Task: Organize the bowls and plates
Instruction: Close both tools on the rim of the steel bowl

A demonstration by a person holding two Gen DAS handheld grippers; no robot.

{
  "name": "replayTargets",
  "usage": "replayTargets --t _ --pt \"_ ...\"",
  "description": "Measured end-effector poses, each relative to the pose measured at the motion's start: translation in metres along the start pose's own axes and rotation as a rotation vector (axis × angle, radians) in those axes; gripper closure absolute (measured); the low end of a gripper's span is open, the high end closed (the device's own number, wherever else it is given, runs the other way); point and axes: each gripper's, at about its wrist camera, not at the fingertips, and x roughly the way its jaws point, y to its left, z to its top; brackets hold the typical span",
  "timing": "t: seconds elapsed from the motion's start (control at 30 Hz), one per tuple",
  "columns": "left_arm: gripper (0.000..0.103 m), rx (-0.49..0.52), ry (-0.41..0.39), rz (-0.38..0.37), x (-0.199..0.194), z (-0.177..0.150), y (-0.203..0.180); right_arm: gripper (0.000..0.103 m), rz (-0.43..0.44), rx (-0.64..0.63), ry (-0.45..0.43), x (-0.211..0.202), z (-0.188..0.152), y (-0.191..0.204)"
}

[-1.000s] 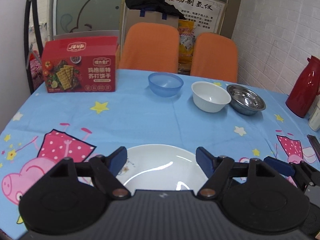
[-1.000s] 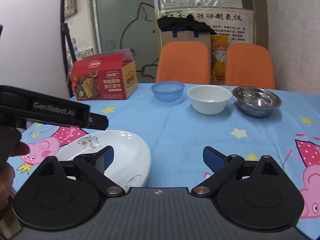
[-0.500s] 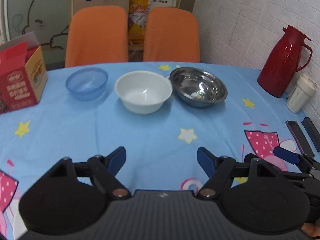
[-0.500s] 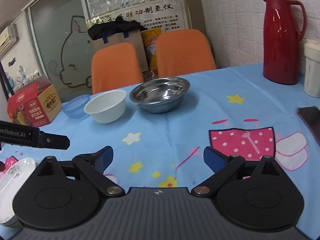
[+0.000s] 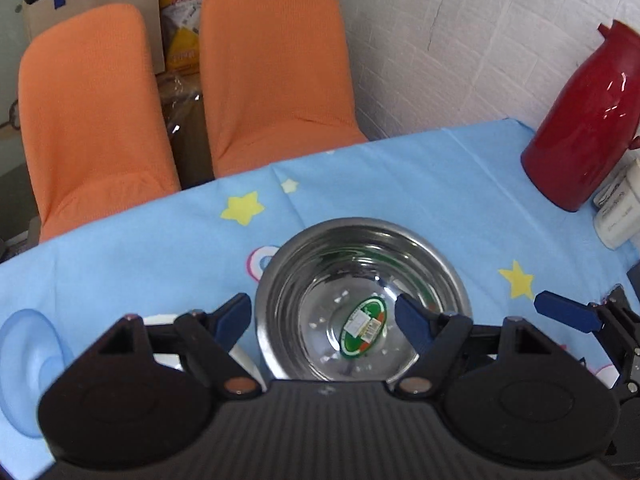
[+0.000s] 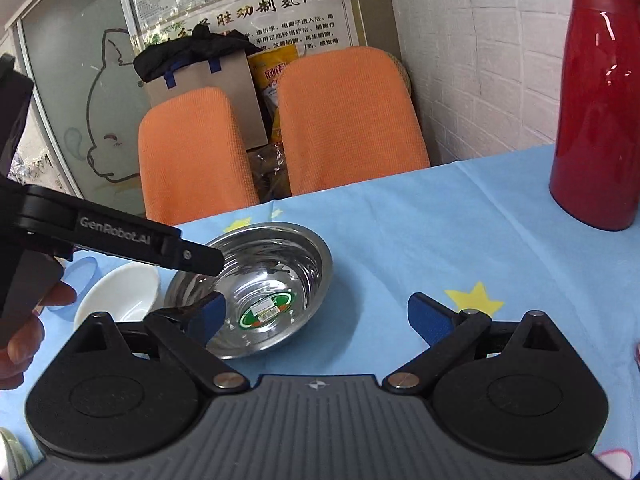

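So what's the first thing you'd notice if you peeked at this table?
Probably the shiny steel bowl right in the middle, with a green sticker on its bottom and the open left tongs above it. Next, the tall red jug standing at the right side of the blue starry tablecloth, and two orange chairs behind the table.
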Motion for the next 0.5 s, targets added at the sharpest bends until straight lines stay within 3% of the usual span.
replayTargets --t 0.33,0.47,0.5 --pt "0.027 0.043 0.055 0.006 0.047 0.001 0.002 0.0 -0.011 -0.009 0.124 0.064 -0.002 0.003" --pt "0.051 0.07 0.069 0.01 0.051 0.0 -0.002 0.0 -0.013 -0.084 0.111 0.064 -0.007 0.013" --pt "0.051 0.068 0.07 0.014 0.05 -0.001 -0.003 0.006 0.006 -0.091 0.114 0.063 -0.007 0.015"
